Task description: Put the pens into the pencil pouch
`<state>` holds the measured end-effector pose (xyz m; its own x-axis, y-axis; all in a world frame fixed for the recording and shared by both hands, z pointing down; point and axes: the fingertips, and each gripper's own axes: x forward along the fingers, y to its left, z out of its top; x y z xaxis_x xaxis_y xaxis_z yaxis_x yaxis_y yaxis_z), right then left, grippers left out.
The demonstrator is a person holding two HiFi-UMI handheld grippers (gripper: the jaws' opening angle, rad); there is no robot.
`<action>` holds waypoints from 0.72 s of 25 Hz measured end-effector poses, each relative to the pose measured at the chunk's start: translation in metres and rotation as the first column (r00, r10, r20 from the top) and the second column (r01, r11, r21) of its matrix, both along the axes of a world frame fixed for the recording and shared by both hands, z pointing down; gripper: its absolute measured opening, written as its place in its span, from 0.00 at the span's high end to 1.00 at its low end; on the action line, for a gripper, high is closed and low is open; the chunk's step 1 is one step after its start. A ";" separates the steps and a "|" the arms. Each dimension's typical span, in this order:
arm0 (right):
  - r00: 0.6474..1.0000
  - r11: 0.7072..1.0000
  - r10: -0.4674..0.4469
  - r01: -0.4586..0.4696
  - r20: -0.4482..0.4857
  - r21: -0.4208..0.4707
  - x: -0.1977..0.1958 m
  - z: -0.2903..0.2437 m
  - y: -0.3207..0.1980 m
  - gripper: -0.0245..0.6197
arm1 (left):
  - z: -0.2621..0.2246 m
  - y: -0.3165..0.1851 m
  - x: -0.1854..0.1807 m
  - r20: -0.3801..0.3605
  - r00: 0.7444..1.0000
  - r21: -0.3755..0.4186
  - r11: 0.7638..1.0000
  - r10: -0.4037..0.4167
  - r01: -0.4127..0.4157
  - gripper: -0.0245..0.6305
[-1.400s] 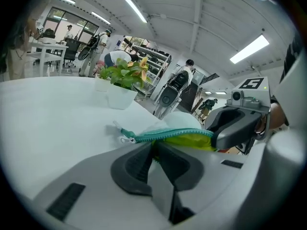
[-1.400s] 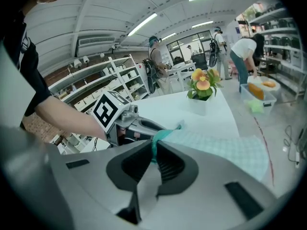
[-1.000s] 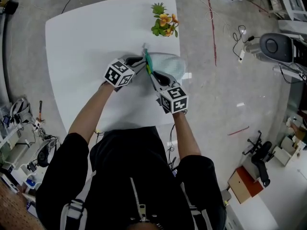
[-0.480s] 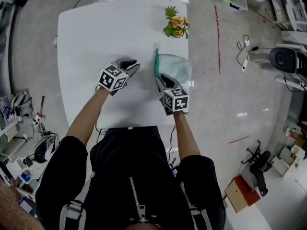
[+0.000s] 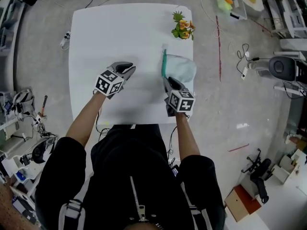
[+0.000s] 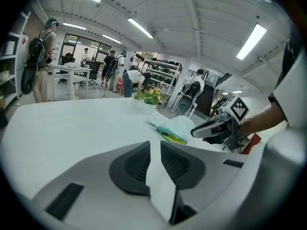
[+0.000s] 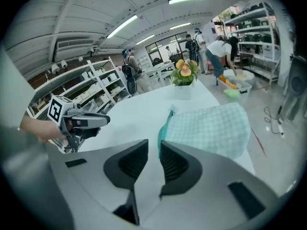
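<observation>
Right gripper (image 5: 167,79), jaws just opening, loosely straddles the pencil pouch (image 5: 181,67) edge, pens (image 6: 168,136) inside.

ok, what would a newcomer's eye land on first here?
The pale green checked pencil pouch, with its teal zip edge, lies near the right edge of the white table, and a small flower pot stands beyond it. The right gripper sits just short of the pouch; its jaws have just been opening, with nothing between them. The left gripper hangs over bare table, open and empty.
</observation>
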<state>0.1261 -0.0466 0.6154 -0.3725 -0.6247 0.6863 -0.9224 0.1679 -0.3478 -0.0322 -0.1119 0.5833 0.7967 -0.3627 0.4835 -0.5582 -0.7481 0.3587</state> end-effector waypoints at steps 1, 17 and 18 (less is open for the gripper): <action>1.000 1.000 0.013 -0.013 0.000 0.011 0.000 -0.004 0.001 0.84 | -0.005 0.002 -0.005 0.001 1.000 0.018 1.000 -0.008 0.008 0.84; 0.997 0.949 -0.026 0.047 -0.072 0.311 -0.055 -0.107 -0.015 0.95 | -0.105 0.014 -0.099 0.001 0.969 0.291 0.928 -0.245 0.234 0.90; 0.996 0.941 -0.033 0.059 -0.083 0.334 -0.058 -0.114 -0.015 0.95 | -0.113 0.015 -0.102 -0.010 0.967 0.302 0.921 -0.254 0.245 0.90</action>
